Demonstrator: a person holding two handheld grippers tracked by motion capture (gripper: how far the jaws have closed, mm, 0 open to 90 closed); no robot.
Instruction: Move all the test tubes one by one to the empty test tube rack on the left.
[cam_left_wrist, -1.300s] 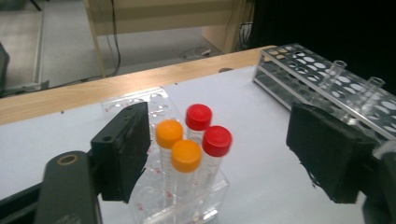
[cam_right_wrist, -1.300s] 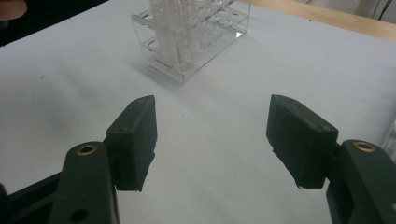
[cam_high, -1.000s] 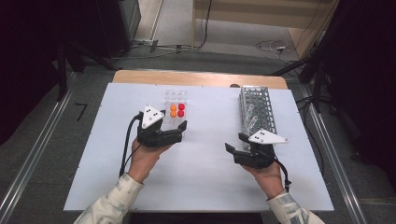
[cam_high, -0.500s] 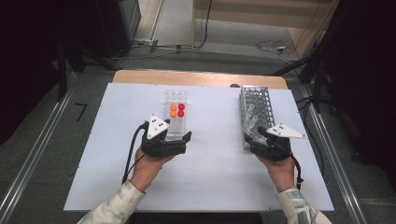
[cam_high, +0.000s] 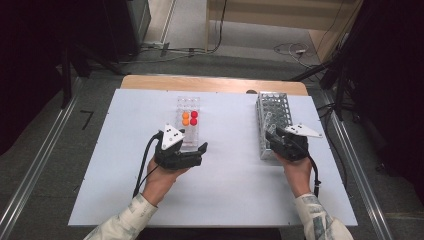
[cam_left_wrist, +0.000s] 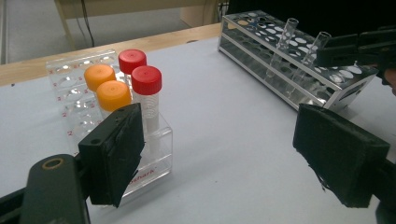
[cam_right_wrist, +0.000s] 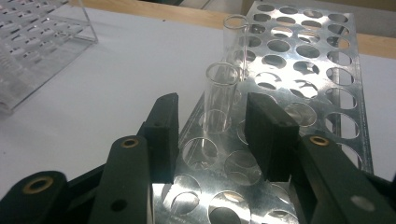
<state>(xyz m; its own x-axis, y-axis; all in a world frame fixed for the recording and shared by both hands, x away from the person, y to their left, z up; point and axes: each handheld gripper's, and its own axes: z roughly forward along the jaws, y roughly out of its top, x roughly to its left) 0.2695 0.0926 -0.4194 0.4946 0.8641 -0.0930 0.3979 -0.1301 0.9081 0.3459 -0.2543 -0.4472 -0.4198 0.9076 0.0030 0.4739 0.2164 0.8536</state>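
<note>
Glass tube (cam_right_wrist: 219, 95) stands upright in the metal rack (cam_high: 274, 120) on the bench's right side; the right tool (cam_right_wrist: 212, 128) has moved in over the rack, its jaws just closing round the tube, pads not yet touching. A grip looks imminent. The left tool (cam_left_wrist: 233, 154) gapes wide, holding nothing.

high view above desk (cam_high: 120, 150) facing forward-down, both tongs cameras low and close, all share metal rack (cam_high: 273, 120)
</note>
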